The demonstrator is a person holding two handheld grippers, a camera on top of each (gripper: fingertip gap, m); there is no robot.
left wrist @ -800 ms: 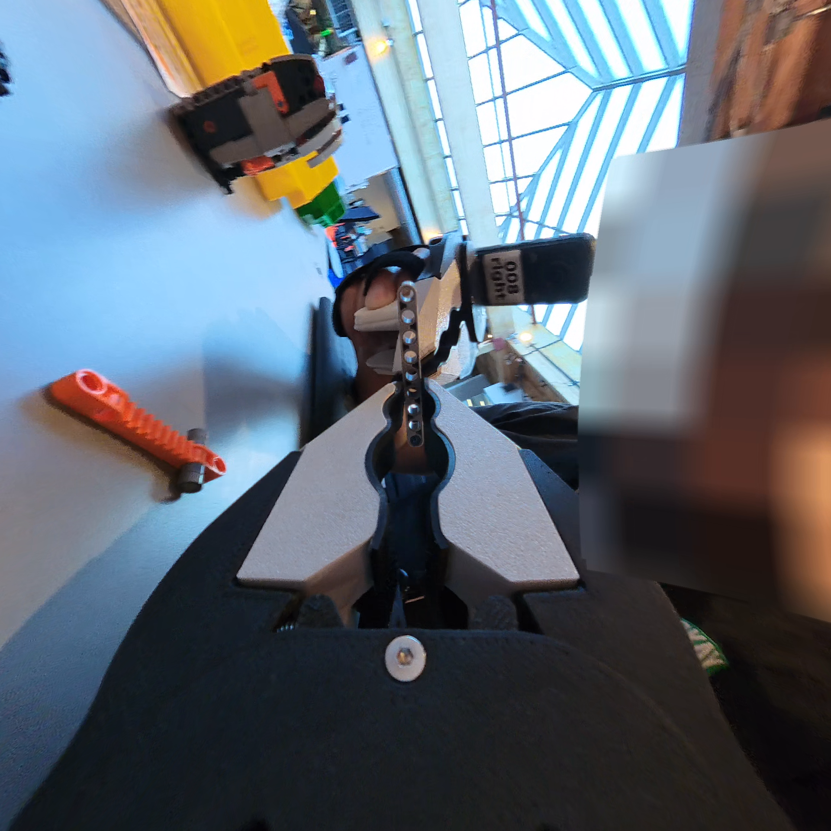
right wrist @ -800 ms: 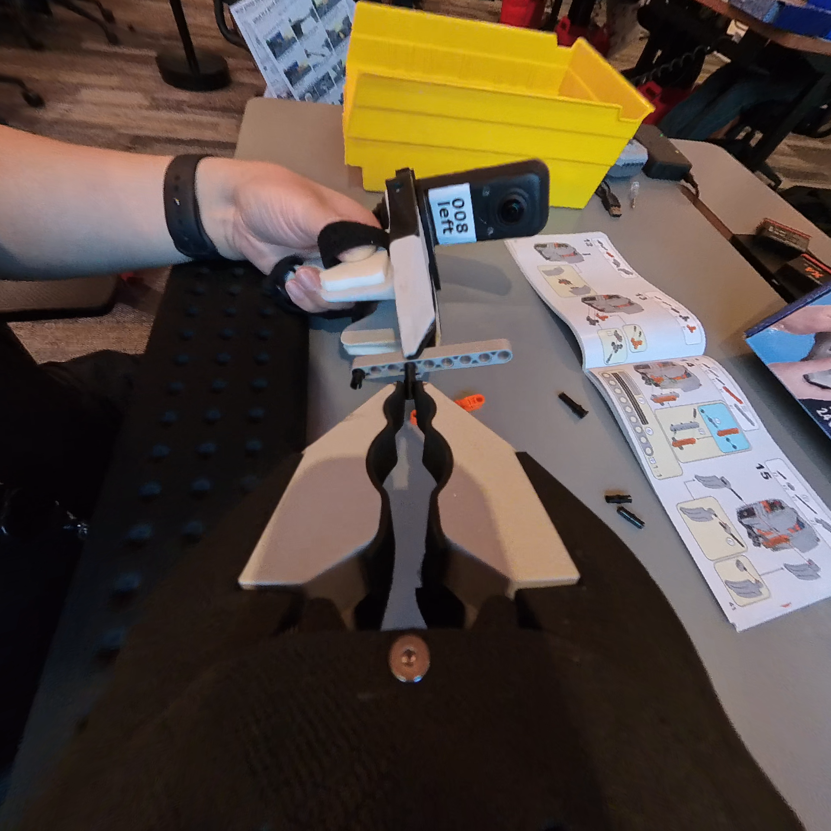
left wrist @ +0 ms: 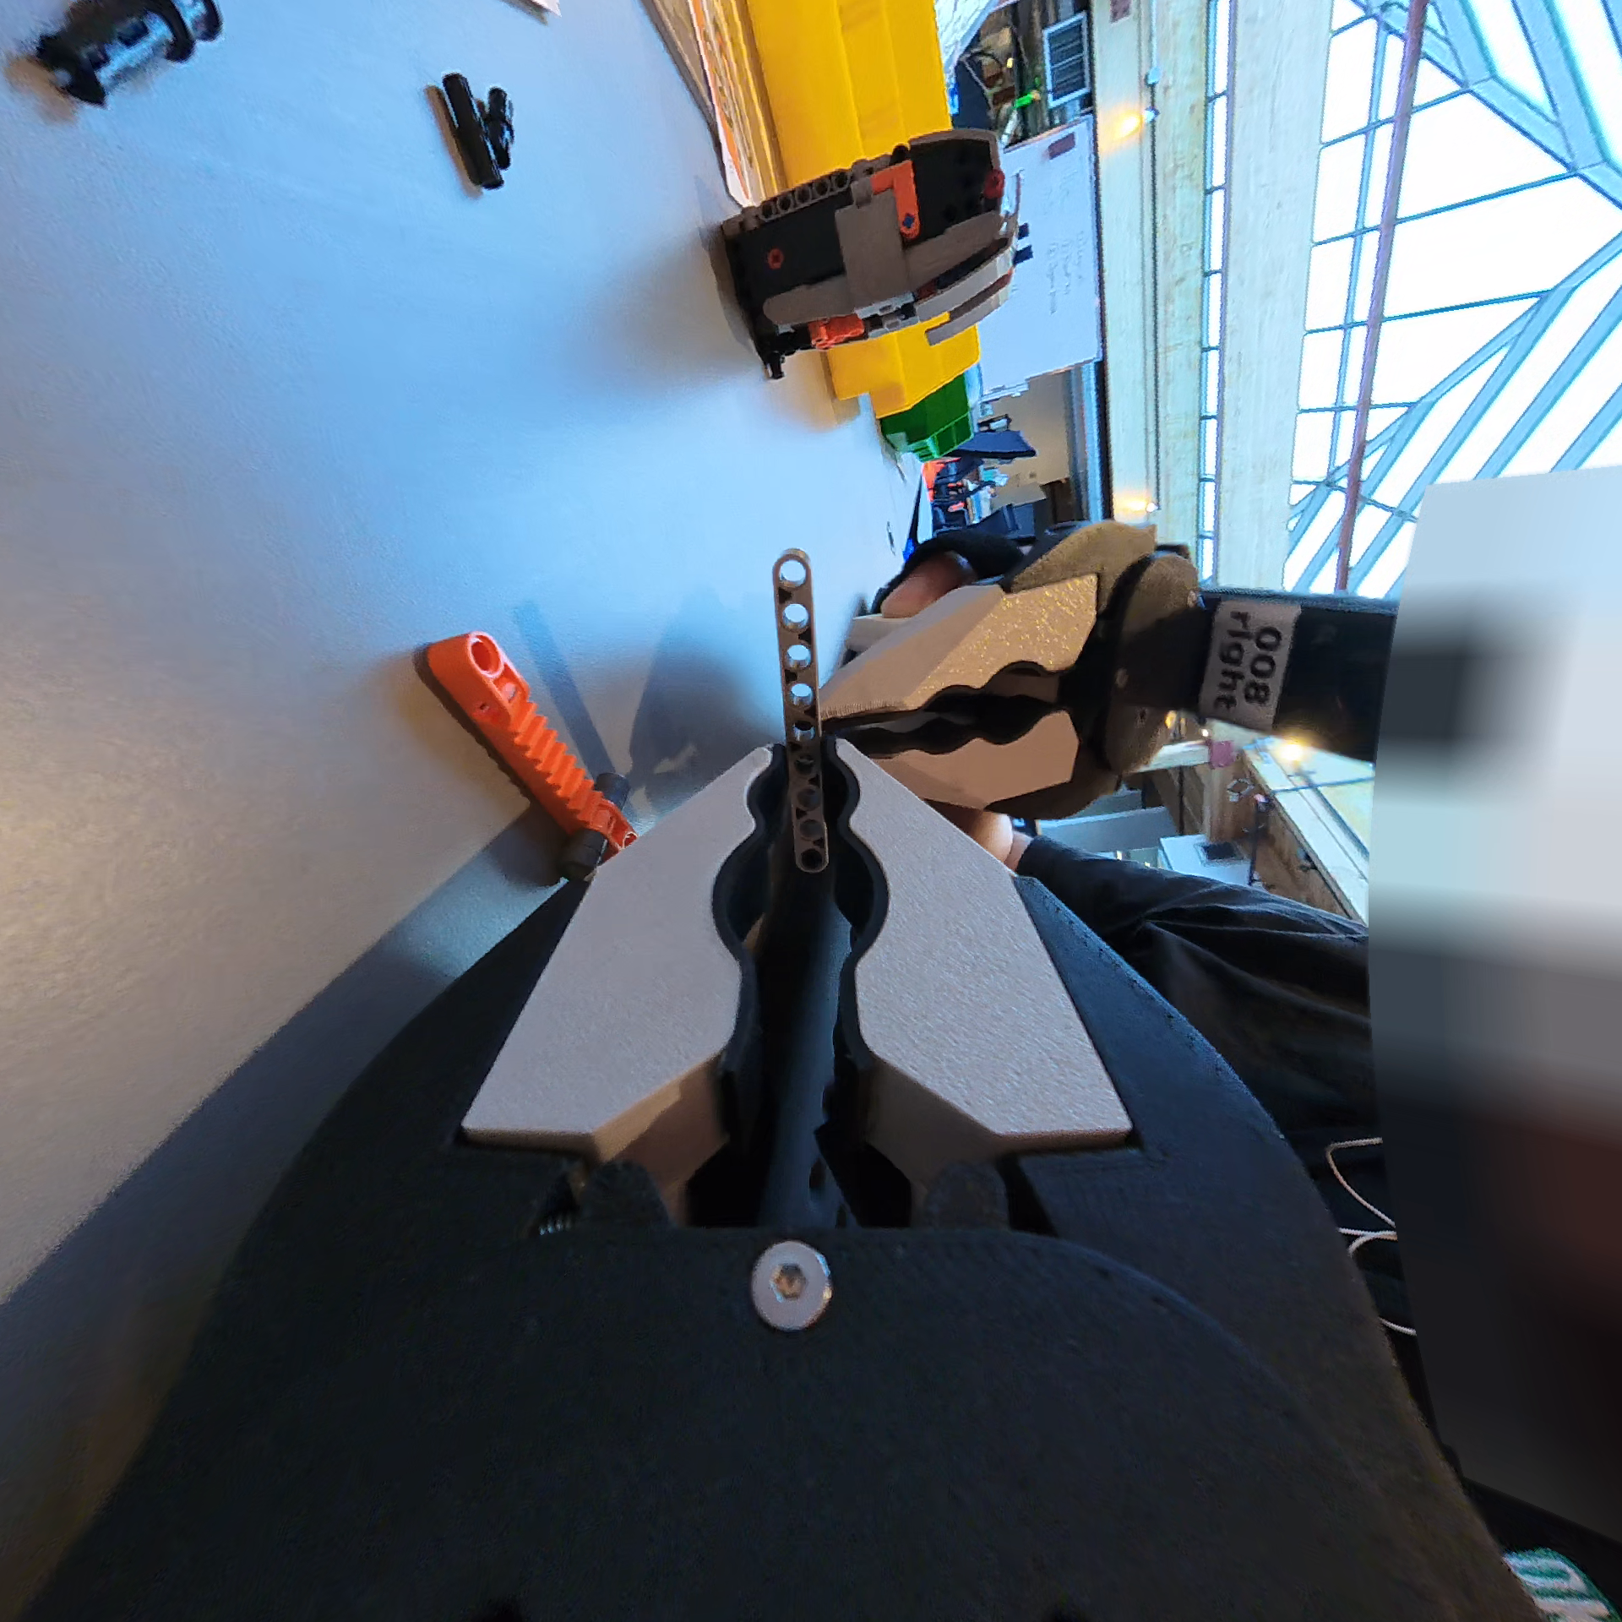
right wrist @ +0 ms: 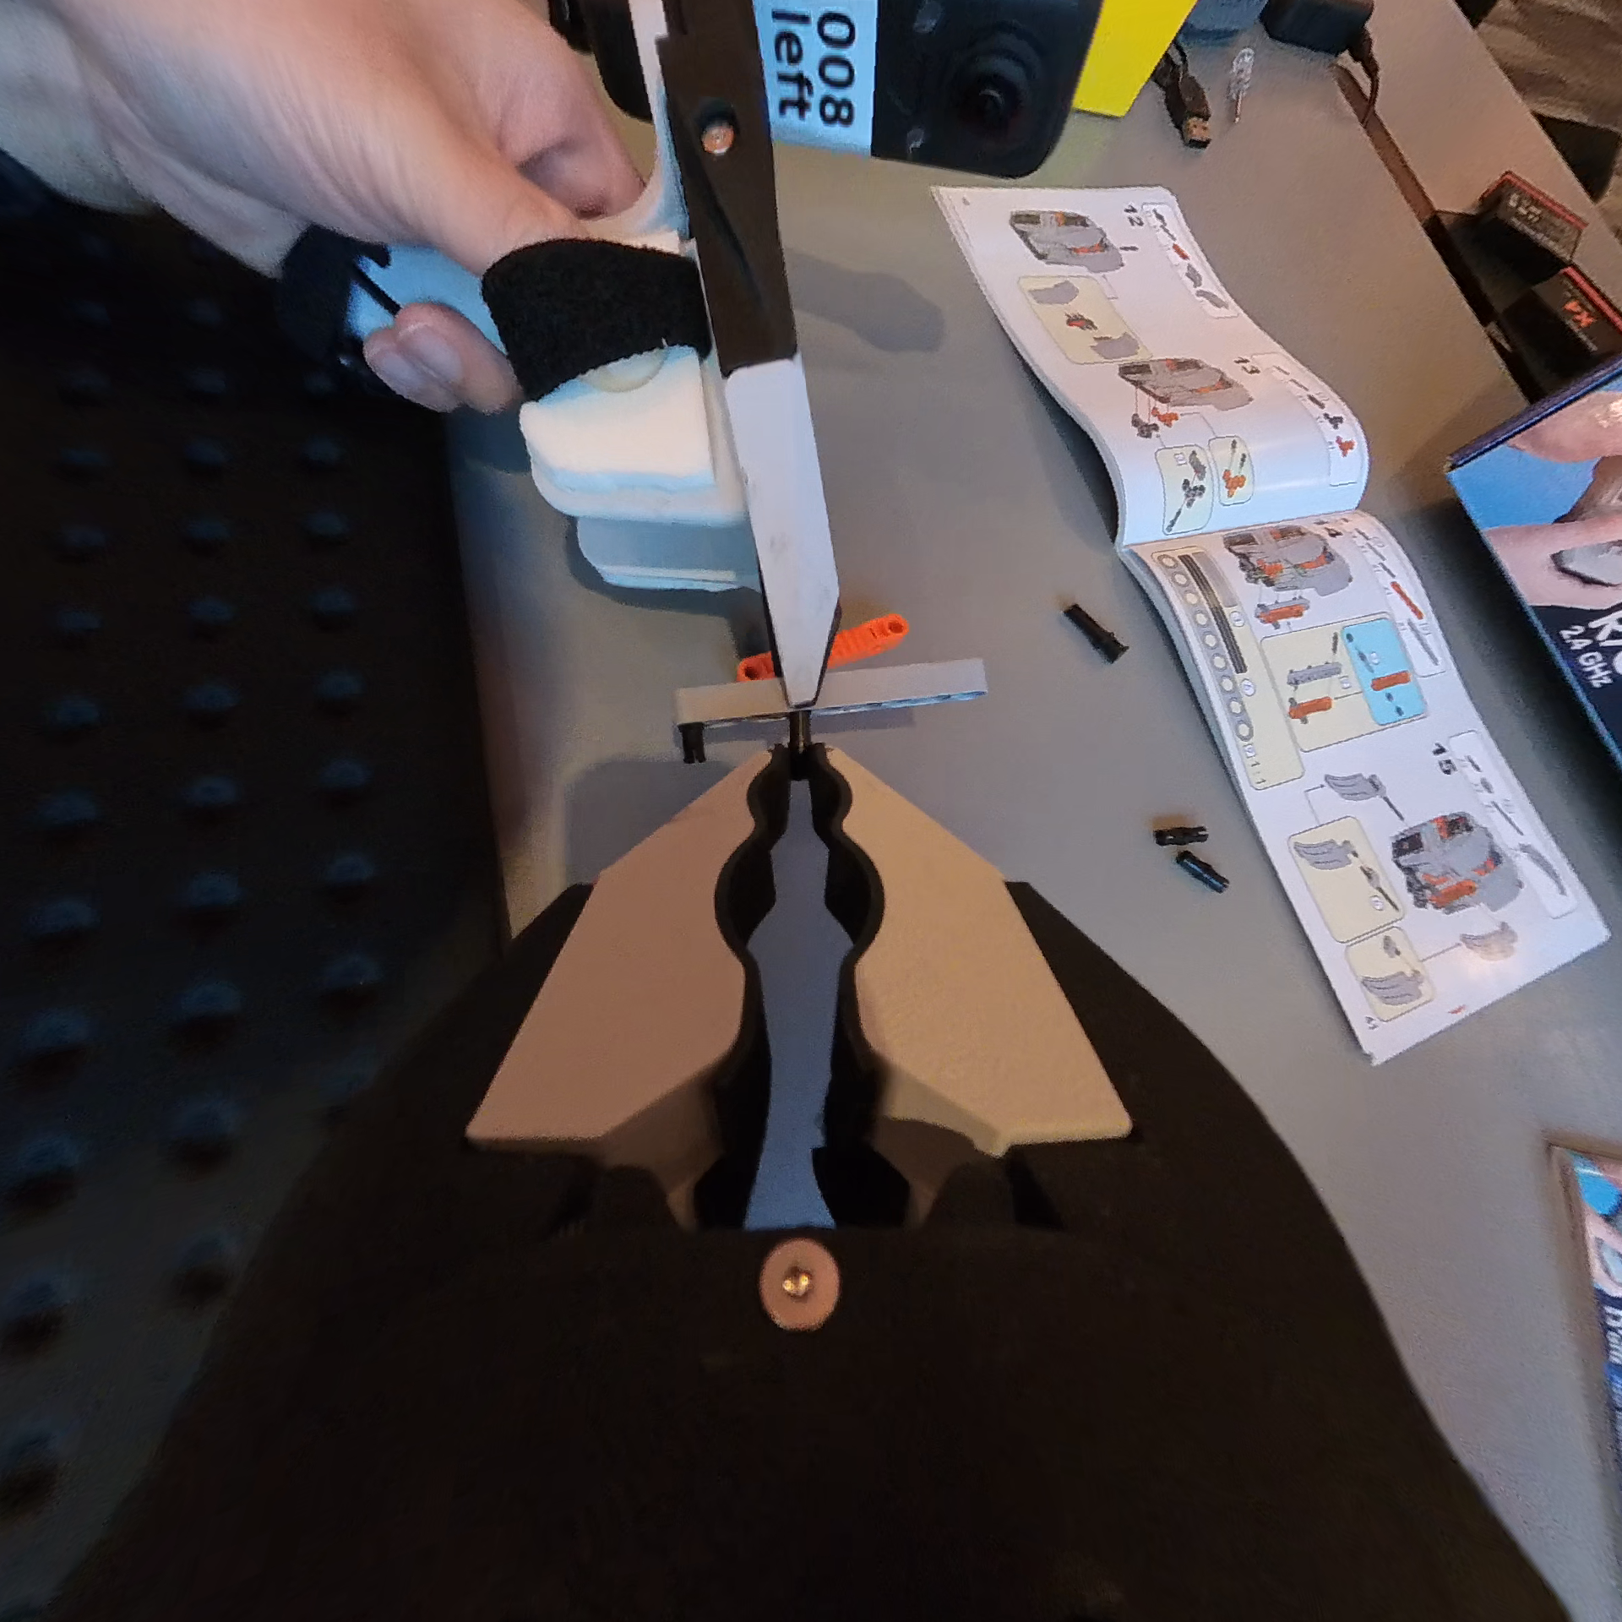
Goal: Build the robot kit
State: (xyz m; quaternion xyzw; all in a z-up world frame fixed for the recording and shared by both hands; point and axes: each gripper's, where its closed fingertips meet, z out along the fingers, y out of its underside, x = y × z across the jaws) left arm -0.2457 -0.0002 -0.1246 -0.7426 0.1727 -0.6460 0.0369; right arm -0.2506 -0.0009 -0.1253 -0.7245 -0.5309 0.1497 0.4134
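Grey holed beam (left wrist: 794, 658) sits ctr frame, clamped edge-on betw. L gripper (left wrist: 803, 755) jaws. R gripper (right wrist: 794, 757) jaws pinch small black pin (right wrist: 799, 733), pin tip touching beam's side. Orange toothed rack (left wrist: 527, 746) lies mid-left on table (left wrist: 263, 439); open instruction booklet (right wrist: 1273, 614) at right.

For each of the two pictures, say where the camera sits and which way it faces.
Left wrist view: on the left claw, rolled sideways, facing the right claw and windows; its fingers grip a grey holed beam.
Right wrist view: on the right claw, looking down at the table; a hand shows.
Shared: the beam, an orange piece.
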